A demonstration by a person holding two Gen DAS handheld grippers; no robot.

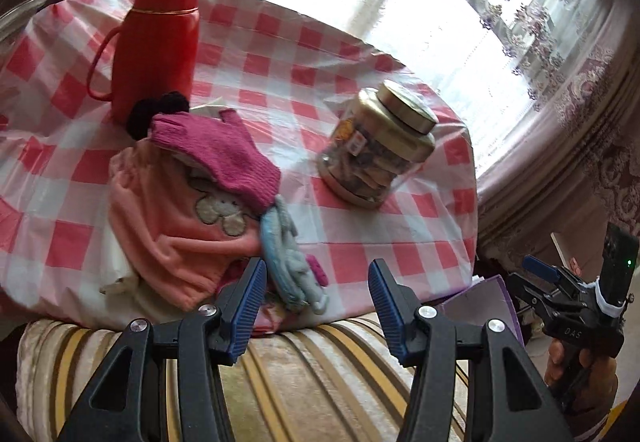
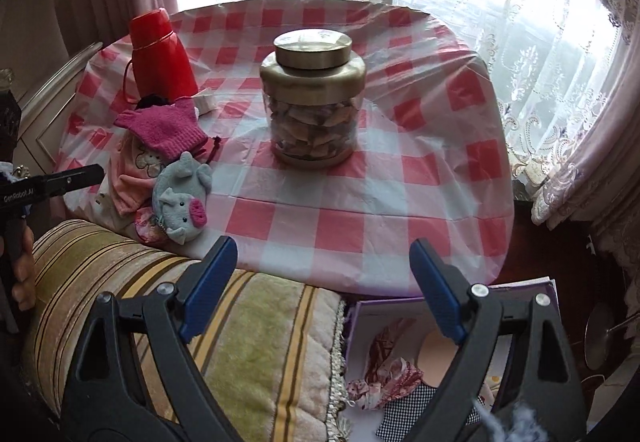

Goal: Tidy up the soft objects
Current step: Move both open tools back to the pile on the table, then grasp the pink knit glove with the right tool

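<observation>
A heap of soft things lies at the table's near left edge: a magenta knit glove (image 1: 224,154) (image 2: 164,128) on a pink cloth with a bunny patch (image 1: 176,230) (image 2: 134,172), a grey plush elephant (image 1: 286,262) (image 2: 184,198), and a black knit piece (image 1: 156,112). My left gripper (image 1: 318,302) is open and empty just in front of the heap. My right gripper (image 2: 322,288) is open and empty at the table's near edge, above a purple box (image 2: 548,292) holding cloth pieces (image 2: 390,374).
A red thermos (image 1: 158,42) (image 2: 160,54) stands behind the heap. A glass jar with a gold lid (image 1: 380,146) (image 2: 312,94) stands mid-table on the pink checked tablecloth (image 2: 360,210). A striped cushion (image 2: 248,330) lies below the grippers. Curtains hang behind.
</observation>
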